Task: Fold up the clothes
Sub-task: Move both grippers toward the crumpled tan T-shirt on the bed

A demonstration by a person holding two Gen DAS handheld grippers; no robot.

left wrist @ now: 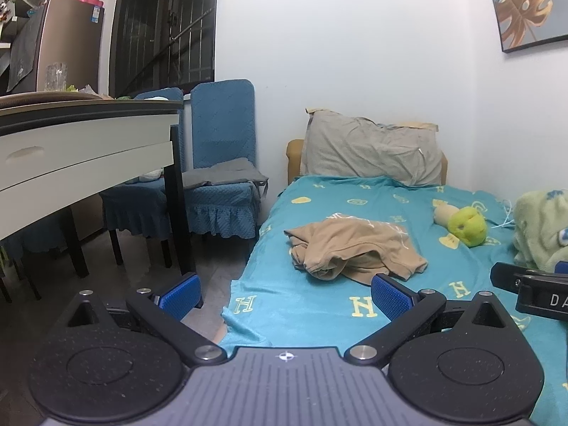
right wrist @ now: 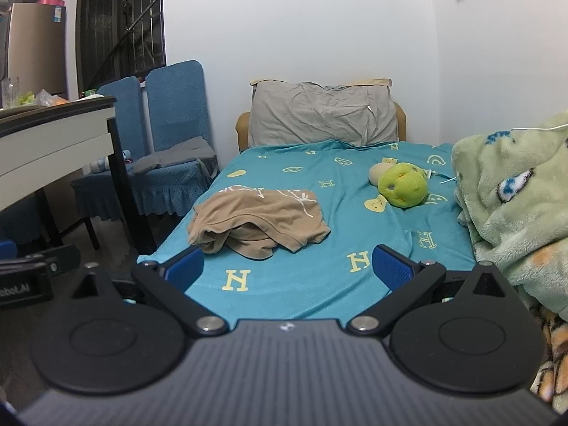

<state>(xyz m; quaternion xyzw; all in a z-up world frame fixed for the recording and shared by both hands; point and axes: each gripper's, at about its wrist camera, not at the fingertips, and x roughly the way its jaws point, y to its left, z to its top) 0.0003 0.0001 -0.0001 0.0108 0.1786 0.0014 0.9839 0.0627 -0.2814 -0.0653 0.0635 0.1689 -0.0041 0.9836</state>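
Observation:
A crumpled tan garment (left wrist: 351, 248) with a white print lies on the teal bed sheet (left wrist: 305, 301), near the bed's left side. It also shows in the right wrist view (right wrist: 259, 220). My left gripper (left wrist: 284, 294) is open and empty, held over the bed's near left corner, short of the garment. My right gripper (right wrist: 287, 266) is open and empty, above the near end of the bed, short of the garment. The right gripper's body shows at the right edge of the left wrist view (left wrist: 532, 284).
A green plush toy (right wrist: 401, 184) lies right of the garment. A pale green blanket (right wrist: 514, 206) is heaped along the right side. A grey pillow (right wrist: 323, 113) leans at the head. A white table (left wrist: 85, 149) and blue chairs (left wrist: 220, 163) stand left of the bed.

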